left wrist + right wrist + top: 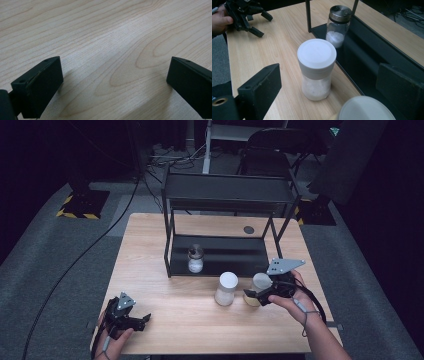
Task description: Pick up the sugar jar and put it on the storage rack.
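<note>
My right tool (256, 296) stands with its matte black jaws apart beside a round, pale-lidded jar (259, 287), lower right of centre in the high view. Just left stands a clear cylindrical jar (317, 68), white-capped, with white grains inside. My left tool (142, 320) rests spread wide on the grained wooden bench (105, 37).

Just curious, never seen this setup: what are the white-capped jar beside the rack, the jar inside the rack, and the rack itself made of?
White-capped jar: seemingly clear glass or plastic, with a matte white plastic-looking cap. Shelf jar: clear body, shiny brushed metal-looking lid. Rack: probably black-painted metal, thin straight bars.
</note>
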`<state>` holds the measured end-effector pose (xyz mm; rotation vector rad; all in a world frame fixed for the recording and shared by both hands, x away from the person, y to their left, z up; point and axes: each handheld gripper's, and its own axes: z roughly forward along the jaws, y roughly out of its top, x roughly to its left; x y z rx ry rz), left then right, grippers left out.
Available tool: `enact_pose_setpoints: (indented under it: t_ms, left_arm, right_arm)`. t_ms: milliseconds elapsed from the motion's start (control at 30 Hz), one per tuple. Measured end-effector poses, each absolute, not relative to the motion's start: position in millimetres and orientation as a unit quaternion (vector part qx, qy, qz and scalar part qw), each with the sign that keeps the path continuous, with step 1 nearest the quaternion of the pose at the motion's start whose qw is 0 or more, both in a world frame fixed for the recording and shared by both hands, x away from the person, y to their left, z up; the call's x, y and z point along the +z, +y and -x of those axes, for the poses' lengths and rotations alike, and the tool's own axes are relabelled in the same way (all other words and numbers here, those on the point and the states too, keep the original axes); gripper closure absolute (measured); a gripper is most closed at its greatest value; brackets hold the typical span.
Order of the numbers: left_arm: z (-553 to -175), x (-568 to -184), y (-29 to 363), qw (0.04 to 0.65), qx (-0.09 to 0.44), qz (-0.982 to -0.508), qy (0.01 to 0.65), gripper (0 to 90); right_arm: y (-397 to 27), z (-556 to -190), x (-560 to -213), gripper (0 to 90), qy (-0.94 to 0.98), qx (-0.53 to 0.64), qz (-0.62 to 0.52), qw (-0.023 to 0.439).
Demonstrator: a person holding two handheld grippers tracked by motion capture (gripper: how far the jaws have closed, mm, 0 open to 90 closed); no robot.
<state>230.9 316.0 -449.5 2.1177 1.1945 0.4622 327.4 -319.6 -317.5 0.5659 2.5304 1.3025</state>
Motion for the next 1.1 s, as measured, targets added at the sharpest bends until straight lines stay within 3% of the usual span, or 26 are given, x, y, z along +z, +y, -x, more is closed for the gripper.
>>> enact_pose_setpoints:
  t_ms: [1100]
  left_arm:
    - [-231,-450,316,0.328,0.177,-0.808,0.457,0.5]
  right_arm:
    - [-256,-376,-326,6.5,0.897,0.404,-0.164,0.075]
